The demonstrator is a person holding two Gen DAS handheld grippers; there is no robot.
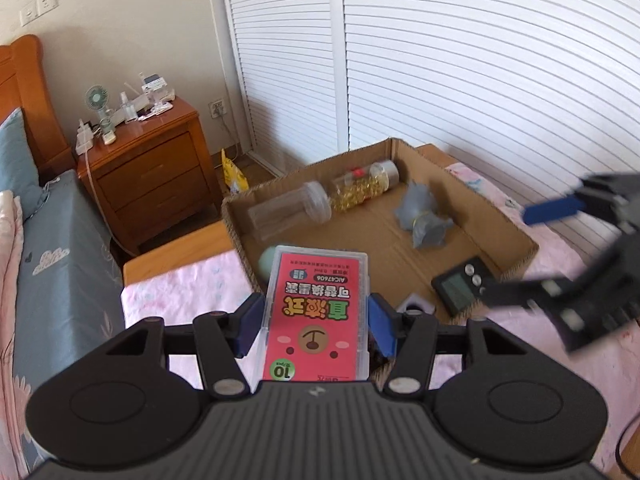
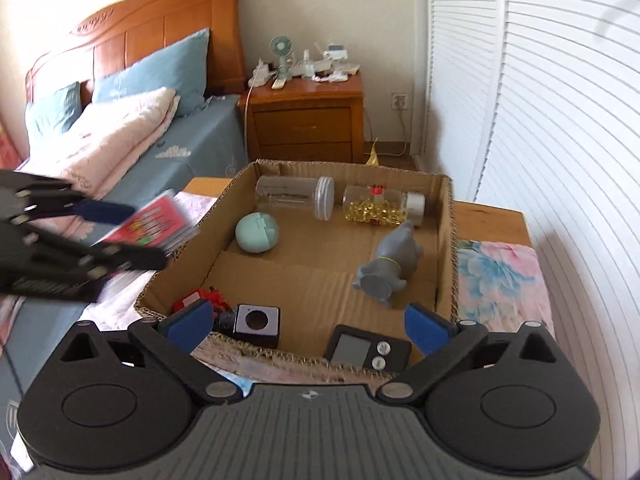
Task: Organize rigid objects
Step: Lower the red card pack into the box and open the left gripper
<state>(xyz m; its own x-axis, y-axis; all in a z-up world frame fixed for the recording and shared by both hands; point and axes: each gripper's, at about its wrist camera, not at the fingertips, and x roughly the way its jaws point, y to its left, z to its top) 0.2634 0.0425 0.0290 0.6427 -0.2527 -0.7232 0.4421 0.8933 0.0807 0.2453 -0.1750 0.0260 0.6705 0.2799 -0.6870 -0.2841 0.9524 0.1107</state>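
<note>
My left gripper (image 1: 316, 322) is shut on a clear plastic case with a red label (image 1: 318, 312), held above the near left edge of the cardboard box (image 1: 516, 236); the case also shows in the right wrist view (image 2: 154, 224). My right gripper (image 2: 310, 322) is open and empty above the box's near edge. In the box lie a clear empty jar (image 2: 296, 196), a jar of yellow capsules (image 2: 380, 208), a grey toy figure (image 2: 390, 270), a mint round case (image 2: 256, 232), a black timer (image 2: 368, 350), a small cube (image 2: 256, 322) and a red toy (image 2: 202, 298).
The box stands on a wooden table with a pink floral cloth (image 2: 500, 276). A bed (image 2: 132, 140) lies to the left, a wooden nightstand (image 2: 306, 120) stands behind, and white louvred doors (image 2: 540, 100) run along the right.
</note>
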